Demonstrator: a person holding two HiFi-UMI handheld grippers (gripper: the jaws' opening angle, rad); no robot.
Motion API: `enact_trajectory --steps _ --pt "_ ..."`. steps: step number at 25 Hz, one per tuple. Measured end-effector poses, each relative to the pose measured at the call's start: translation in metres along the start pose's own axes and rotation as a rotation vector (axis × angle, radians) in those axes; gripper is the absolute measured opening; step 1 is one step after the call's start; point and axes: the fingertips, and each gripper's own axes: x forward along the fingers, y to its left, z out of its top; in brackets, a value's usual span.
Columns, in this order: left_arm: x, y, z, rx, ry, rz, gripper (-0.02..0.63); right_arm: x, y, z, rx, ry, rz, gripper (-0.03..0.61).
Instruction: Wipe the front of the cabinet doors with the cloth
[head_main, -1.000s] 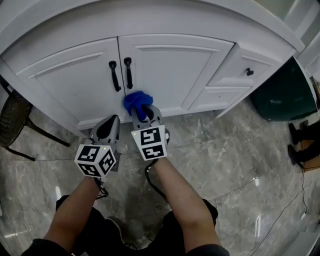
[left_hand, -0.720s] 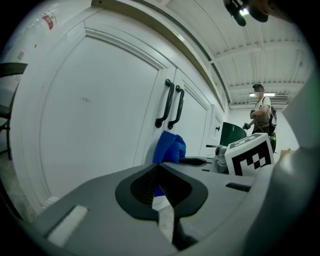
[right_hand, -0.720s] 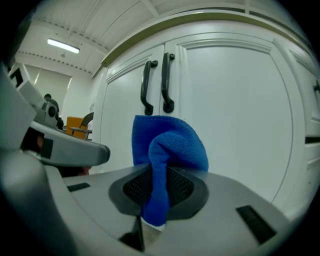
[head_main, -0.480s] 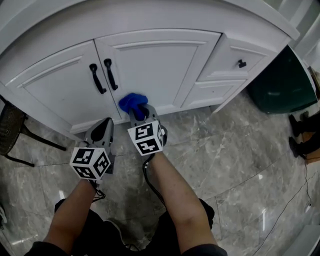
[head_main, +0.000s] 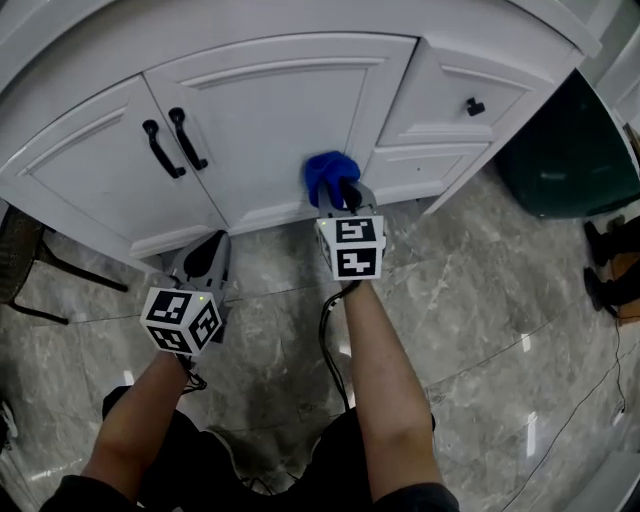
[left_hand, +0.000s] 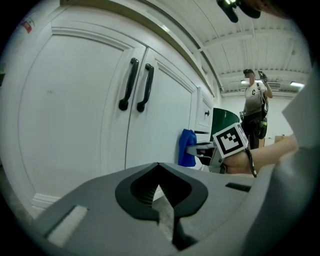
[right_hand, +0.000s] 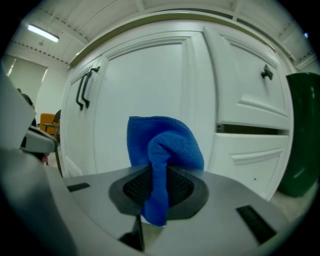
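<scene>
The right gripper (head_main: 343, 192) clamps a crumpled blue microfibre cloth (head_main: 325, 172), its bunched end against the lower right corner of the white panelled cabinet door (head_main: 290, 100). The left gripper (head_main: 207, 252) is closed and empty above the glossy grey marble floor (head_main: 470, 300). A dark green bin (head_main: 560, 170) stands beside the cabinet.

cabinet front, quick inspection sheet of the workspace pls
surface: white cabinet doors, both shut, with black handles.
job's things: blue cloth against the right door's lower right corner.
clutter: nothing seen.
grippers: right hand-held gripper shut on the cloth; left hand-held gripper shut, empty, held back from the doors.
cables: black cable hanging below the right forearm.
surroundings: grey marble floor; green bin at right; dark chair at left; a person standing farther off.
</scene>
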Motion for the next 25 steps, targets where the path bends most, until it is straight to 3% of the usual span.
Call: enact_trajectory --steps 4,8,11,14,21,25 --pt "0.004 -0.002 -0.009 -0.033 0.028 -0.001 -0.002 -0.015 -0.04 -0.01 0.15 -0.015 -0.068 0.051" --pt "0.003 0.0 -0.008 -0.037 0.026 0.009 -0.002 -0.022 -0.066 -0.022 0.179 0.015 -0.214 0.052" --pt "0.003 0.0 -0.007 -0.041 0.023 0.001 -0.002 -0.019 -0.058 -0.027 0.201 0.025 -0.235 0.051" --pt "0.0 0.004 -0.008 -0.054 0.024 -0.004 -0.002 -0.003 -0.018 -0.039 0.233 0.064 -0.151 0.052" --pt "-0.009 0.015 0.009 -0.092 -0.012 -0.02 -0.002 0.033 0.145 -0.053 0.053 0.137 0.185 0.051" --pt "-0.014 0.024 0.014 -0.15 -0.025 -0.024 -0.002 0.046 0.224 -0.061 0.067 0.152 0.363 0.051"
